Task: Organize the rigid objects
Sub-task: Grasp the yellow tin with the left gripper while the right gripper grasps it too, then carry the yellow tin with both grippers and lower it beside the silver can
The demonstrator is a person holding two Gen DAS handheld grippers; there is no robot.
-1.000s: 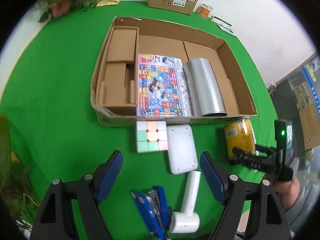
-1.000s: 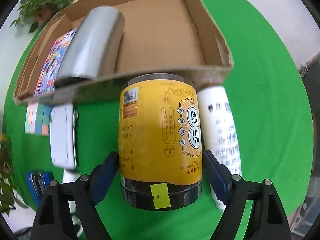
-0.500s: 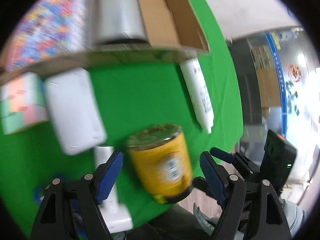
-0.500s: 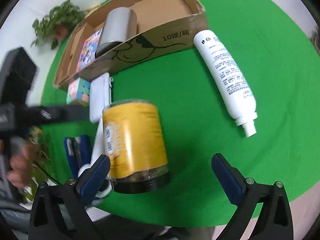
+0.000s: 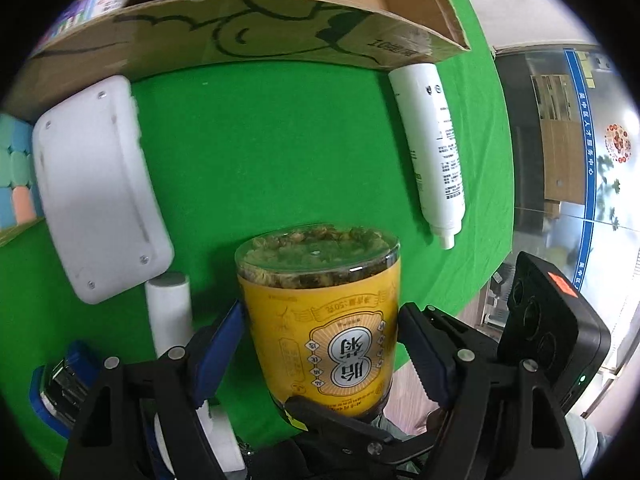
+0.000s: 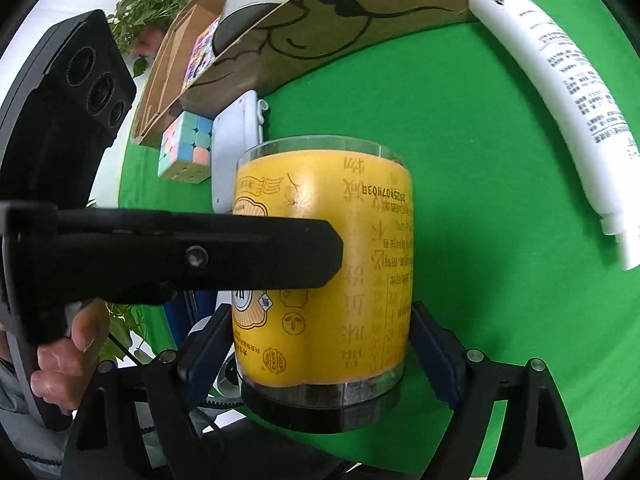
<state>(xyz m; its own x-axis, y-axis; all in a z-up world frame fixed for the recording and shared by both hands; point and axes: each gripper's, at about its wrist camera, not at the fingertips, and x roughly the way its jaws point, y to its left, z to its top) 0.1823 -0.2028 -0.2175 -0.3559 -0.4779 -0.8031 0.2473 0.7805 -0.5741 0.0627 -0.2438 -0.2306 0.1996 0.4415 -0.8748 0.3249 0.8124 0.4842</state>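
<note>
A yellow-labelled jar [image 5: 320, 320] of dried bits is held upside down, its black lid [image 6: 320, 404] lowest, over the green table's near edge. My left gripper [image 5: 320, 322] has both blue pads against the jar's sides, so it is shut on it. My right gripper [image 6: 320, 348] is closing from the other side near the lid; the jar fills the gap between its pads, and both touch it. A black left finger [image 6: 240, 256] crosses the jar's label in the right wrist view.
The cardboard box [image 5: 260, 40] lies beyond, with a silver cylinder [image 6: 248, 4] inside. On the green cloth lie a white bottle [image 5: 432, 152], a flat white case [image 5: 96, 208], a pastel cube [image 6: 186, 148], a white handled device [image 5: 168, 312] and a blue stapler [image 5: 56, 384]. A person's hand [image 6: 64, 360] holds the left gripper.
The left gripper swung right and down from over the cube to the jar. The right gripper's jaws spread wide half a second ago and have come back in on the jar near its lid.
</note>
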